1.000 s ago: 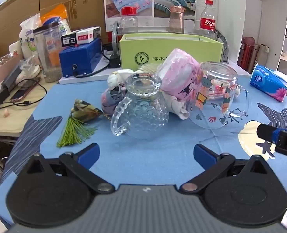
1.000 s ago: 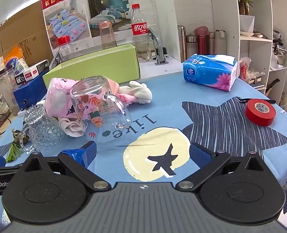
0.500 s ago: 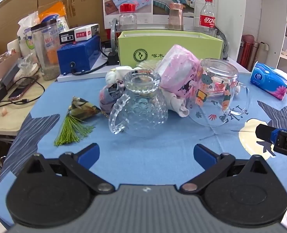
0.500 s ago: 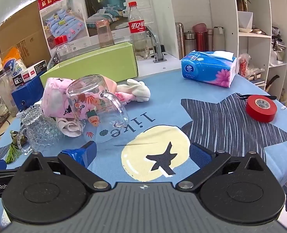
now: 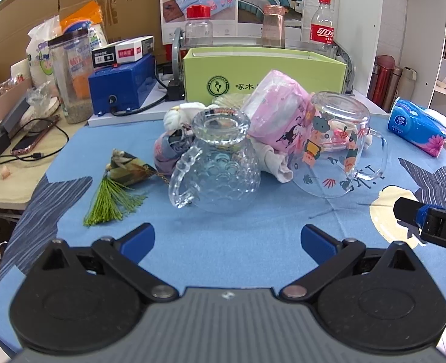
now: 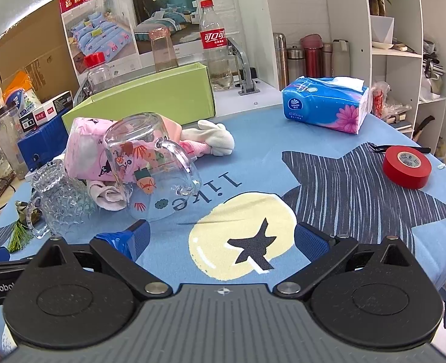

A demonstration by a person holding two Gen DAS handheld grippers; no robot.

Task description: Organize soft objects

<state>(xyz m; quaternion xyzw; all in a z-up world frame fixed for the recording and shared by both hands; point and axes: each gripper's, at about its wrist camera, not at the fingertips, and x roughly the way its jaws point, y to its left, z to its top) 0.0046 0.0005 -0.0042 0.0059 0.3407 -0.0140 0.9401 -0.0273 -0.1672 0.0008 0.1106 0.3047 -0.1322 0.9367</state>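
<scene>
A pile of soft things lies mid-table: a pink soft pack [image 5: 279,112] [image 6: 87,148], a white plush toy [image 6: 217,137], pale socks [image 5: 276,163] and a grey-purple cloth [image 5: 170,148]. Two upturned glass mugs lean on the pile: a textured one [image 5: 220,169] [image 6: 61,202] and a cartoon-printed one [image 5: 333,145] [image 6: 150,169]. My left gripper [image 5: 227,239] is open and empty, just short of the textured mug. My right gripper [image 6: 221,239] is open and empty, near the printed mug.
A green box [image 5: 262,72] stands behind the pile. A green tassel ornament [image 5: 117,187] lies at left. A blue tissue pack [image 6: 324,107] and red tape roll [image 6: 405,166] sit at right. Bottles, jars and a blue device [image 5: 117,87] line the back.
Both grippers have drawn back and risen a little, so the pile looks slightly farther. Nothing on the table moved.
</scene>
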